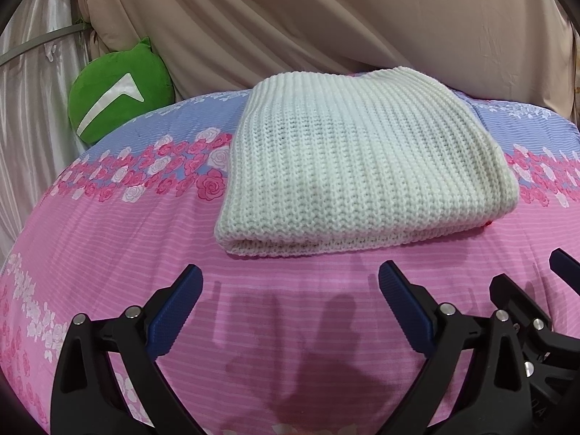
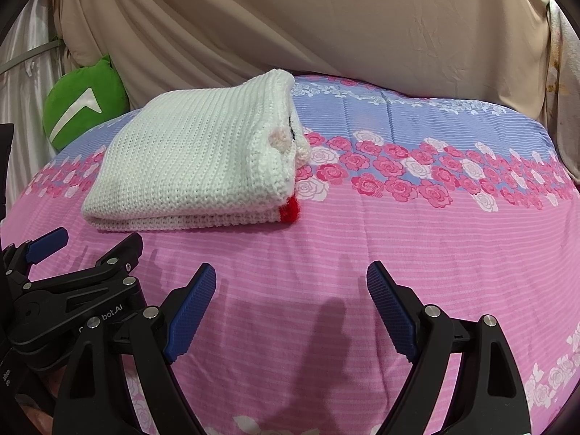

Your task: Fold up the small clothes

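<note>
A white ribbed knit garment (image 1: 359,159) lies folded in a thick rectangle on the pink floral bedsheet (image 1: 119,224). It also shows in the right wrist view (image 2: 195,159), with a red trim corner (image 2: 290,210) at its near right. My left gripper (image 1: 290,282) is open and empty, just in front of the garment's near fold, not touching it. My right gripper (image 2: 291,282) is open and empty, in front and to the right of the garment. The right gripper's fingers (image 1: 565,268) show at the left wrist view's right edge.
A green round cushion (image 1: 119,98) sits at the far left against beige draped cloth (image 1: 326,18). The bedsheet (image 2: 417,239) stretches to the right of the garment, with a rose band across it. The left gripper body (image 2: 72,290) sits close beside my right gripper.
</note>
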The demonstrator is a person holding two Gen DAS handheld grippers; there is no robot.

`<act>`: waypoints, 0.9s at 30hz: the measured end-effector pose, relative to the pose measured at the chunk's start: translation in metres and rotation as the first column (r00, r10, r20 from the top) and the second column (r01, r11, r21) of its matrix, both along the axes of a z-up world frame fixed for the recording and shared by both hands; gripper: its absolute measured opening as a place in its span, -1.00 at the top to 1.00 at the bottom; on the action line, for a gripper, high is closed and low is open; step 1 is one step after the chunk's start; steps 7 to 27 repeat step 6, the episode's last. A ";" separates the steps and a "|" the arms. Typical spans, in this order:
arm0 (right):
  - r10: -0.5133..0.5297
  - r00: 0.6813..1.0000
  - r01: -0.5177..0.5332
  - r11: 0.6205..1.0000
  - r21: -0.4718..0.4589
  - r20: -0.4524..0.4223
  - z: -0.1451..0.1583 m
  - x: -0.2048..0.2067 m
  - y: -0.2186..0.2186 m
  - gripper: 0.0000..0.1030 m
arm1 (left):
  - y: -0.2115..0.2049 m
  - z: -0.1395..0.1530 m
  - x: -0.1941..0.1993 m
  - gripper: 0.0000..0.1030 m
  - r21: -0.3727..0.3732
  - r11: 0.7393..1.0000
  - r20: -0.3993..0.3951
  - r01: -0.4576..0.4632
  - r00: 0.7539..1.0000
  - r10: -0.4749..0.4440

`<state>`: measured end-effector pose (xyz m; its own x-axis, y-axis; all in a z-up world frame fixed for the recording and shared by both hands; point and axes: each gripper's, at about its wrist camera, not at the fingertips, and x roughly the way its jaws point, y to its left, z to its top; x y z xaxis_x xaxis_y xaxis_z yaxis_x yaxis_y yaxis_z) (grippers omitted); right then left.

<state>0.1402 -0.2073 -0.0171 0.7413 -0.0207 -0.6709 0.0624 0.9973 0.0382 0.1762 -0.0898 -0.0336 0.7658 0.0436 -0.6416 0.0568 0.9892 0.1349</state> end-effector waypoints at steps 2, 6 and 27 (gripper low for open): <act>-0.005 1.000 0.005 1.000 -0.003 0.000 0.000 -0.001 0.001 -0.63 | 0.000 0.000 0.000 -0.78 0.002 1.000 -0.001 0.002 1.000 -0.002; -0.005 1.000 0.005 1.000 -0.002 0.000 0.000 0.000 0.001 -0.63 | 0.000 0.000 0.000 -0.78 0.003 1.000 0.000 0.001 1.000 -0.001; -0.005 1.000 0.005 1.000 -0.002 0.000 0.000 0.000 0.001 -0.63 | 0.000 0.000 0.000 -0.78 0.003 1.000 0.000 0.001 1.000 -0.001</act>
